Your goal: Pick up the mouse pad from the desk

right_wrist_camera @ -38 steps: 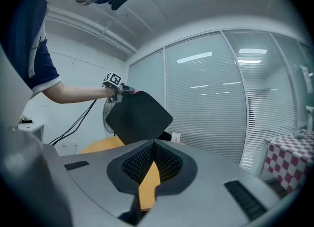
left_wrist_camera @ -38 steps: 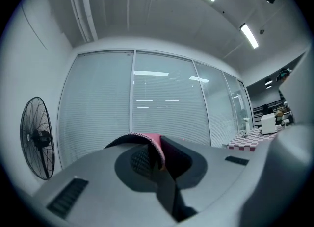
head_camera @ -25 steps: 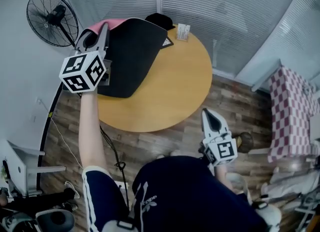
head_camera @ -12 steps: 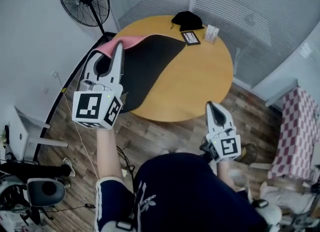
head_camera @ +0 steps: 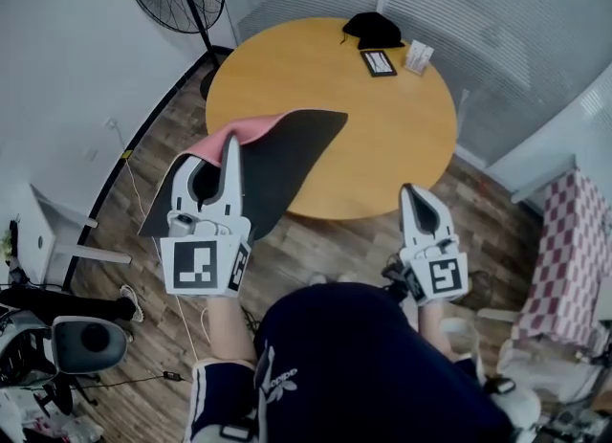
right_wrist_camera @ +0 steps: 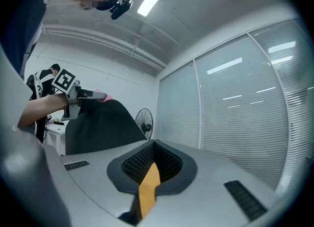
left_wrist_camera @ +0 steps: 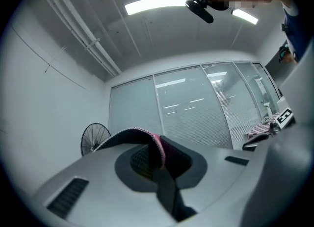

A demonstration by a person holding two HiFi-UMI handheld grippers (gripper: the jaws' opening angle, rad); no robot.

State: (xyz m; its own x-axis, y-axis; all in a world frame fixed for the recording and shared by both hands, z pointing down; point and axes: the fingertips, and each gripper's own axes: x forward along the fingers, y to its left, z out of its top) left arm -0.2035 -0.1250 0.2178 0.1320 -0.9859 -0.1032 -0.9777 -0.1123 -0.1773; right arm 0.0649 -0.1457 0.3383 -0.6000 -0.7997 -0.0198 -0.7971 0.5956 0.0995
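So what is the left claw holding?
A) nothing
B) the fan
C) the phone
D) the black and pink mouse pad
D: the left claw is pinched shut on the pink-backed edge of the mouse pad, as the left gripper view shows too.

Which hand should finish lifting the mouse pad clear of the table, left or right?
Left. The left tongs are shut on the mouse pad at its pink-backed edge, and only one corner lies over the table. The right tongs hold nothing and sit apart from the pad.
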